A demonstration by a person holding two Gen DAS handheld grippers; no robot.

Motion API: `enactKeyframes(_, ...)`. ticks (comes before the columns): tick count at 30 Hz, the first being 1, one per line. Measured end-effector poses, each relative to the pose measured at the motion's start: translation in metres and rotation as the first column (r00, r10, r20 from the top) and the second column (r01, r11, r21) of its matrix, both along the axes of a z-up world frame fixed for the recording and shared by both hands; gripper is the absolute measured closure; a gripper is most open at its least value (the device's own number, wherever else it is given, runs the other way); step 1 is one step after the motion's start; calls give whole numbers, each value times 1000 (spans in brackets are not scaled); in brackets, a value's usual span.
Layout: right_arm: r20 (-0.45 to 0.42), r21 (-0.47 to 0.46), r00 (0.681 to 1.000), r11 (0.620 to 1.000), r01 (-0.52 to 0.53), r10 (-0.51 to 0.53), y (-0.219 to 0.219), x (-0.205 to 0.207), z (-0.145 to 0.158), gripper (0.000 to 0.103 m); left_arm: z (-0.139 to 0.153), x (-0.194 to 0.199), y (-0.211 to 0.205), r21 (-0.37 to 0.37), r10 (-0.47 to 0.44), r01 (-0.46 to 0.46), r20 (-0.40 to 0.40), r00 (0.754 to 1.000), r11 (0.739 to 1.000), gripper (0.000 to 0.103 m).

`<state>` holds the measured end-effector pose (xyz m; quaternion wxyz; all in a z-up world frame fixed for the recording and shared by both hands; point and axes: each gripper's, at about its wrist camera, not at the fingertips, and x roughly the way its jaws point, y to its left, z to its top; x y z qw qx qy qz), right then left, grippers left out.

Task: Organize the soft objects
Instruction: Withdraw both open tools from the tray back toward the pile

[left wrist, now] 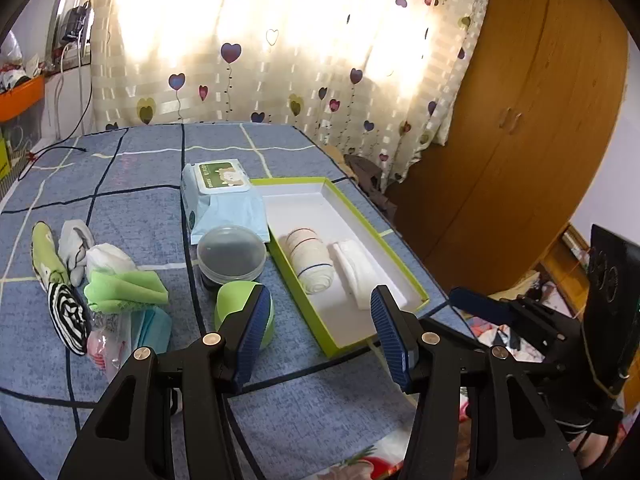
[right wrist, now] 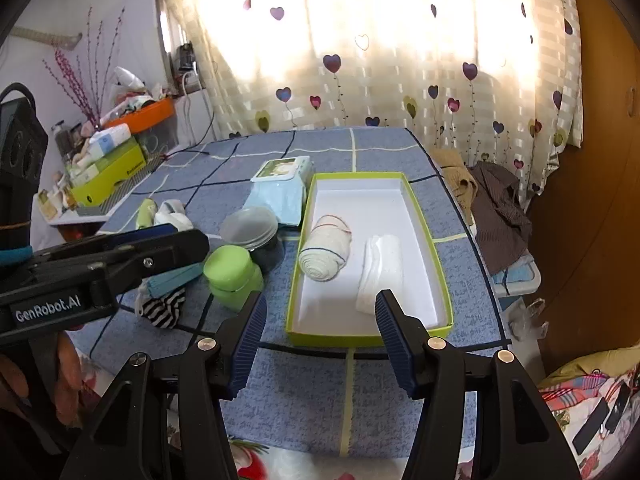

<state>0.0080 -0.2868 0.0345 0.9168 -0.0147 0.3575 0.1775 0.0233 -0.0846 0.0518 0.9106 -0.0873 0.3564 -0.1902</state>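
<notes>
- The left gripper [left wrist: 318,300] is seen with its jaws apart; nothing is between them.
- The right gripper [right wrist: 320,306] is likewise seen spread wide and empty; the figure has risen, but the jaws are now steady.
- Both grippers are held above the near edge of the table [right wrist: 304,396], which is covered by a blue checked cloth.
- A box [right wrist: 440,276] with green walls and a white floor is placed on the table, right of centre.
- Two soft rolls are laid inside the box, side by side and just apart: a beige roll [right wrist: 325,250] with thin dark and red stripes on the left, a white roll [right wrist: 380,270] on the right.
- A wipes pack [left wrist: 224,196] is set against the box's far left corner.
- A clear tub [left wrist: 231,254] with a dark content is noted just in front of the pack; a green jar [left wrist: 228,304] is just in front of the tub.
- A heap of loose soft items is left on the table's left side, well apart from the box: a green sock [left wrist: 46,254], a white-grey sock [left wrist: 74,246], a green cloth [left wrist: 126,290], a striped piece [left wrist: 68,318] and a teal cloth [left wrist: 154,326].
- In the right wrist view the left gripper's body is seen at the left edge, with part of a hand [right wrist: 60,376] below it.
- A heart-patterned curtain [left wrist: 280,48] is hung behind the table.
</notes>
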Motion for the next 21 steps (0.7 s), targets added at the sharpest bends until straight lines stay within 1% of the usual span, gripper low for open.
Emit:
enactKeyframes(7,0,-19,1000,1000,-4,4,5,-8,1,47,0,-7,5,-16,-14,14,3,1000,1000,49)
enactKeyframes(13,8,-14,1000,1000,-2,2,5,-11,2,47,3,-8,5,-21,-18,18,6,1000,1000,49)
enactKeyframes(21,23,4,1000,1000,13,-13,-10,-20,3,47,6,-12,-3,-17,-17,17,7,1000,1000,49)
